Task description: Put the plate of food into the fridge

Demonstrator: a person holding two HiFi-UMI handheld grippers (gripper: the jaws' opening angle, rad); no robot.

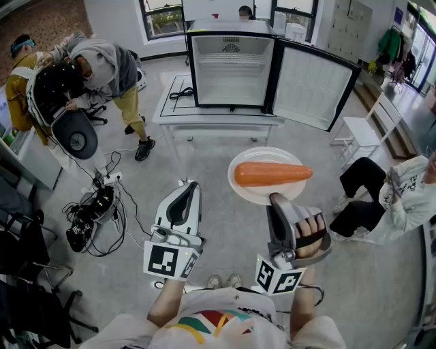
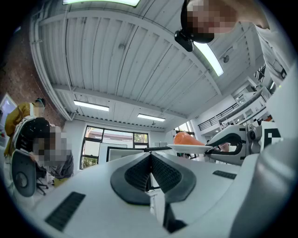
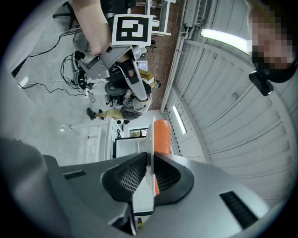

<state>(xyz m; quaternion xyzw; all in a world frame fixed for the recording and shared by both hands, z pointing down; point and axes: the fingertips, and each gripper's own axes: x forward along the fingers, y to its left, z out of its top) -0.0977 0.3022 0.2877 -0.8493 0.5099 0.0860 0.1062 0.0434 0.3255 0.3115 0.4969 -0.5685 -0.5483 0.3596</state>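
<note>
Closest to me, my left tongs (image 1: 189, 186) are shut pad against pad with nothing between them, held out over the grey floor (image 1: 225, 238) at my left, apart from everything else. Beside them my right hand (image 1: 310, 235) carries the right tongs (image 1: 278, 200), whose jaws are clamped on the near rim of the white plate (image 1: 246, 161); seen along those jaws, the rim runs edge-on between the two ribbed pads. Just past the grip, the plate sits roughly level in the air and an orange carrot (image 1: 271, 174) lies across it from side to side, its thinner end to my right. Plate and carrot hang over the floor, between me and the white surface (image 1: 218, 121), and well short of the fridge (image 1: 231, 68). Down at my left, a tangle of black cables and gear (image 1: 92, 221) is spread on the floor. Farther on, the fridge stands on the low surface with a black cable (image 1: 180, 92) lying just beside its left wall. Its door (image 1: 313, 85) is swung wide to my right, so the white inside and a wire shelf (image 1: 230, 58) show. At the left of the fridge, a person in a grey hooded top (image 1: 102, 65) bends over a black chair (image 1: 71, 133). On my right, a person in a white top (image 1: 402, 194) sits near a white chair (image 1: 361, 133). Beyond the fridge, windows (image 1: 163, 17) line the far wall.
</note>
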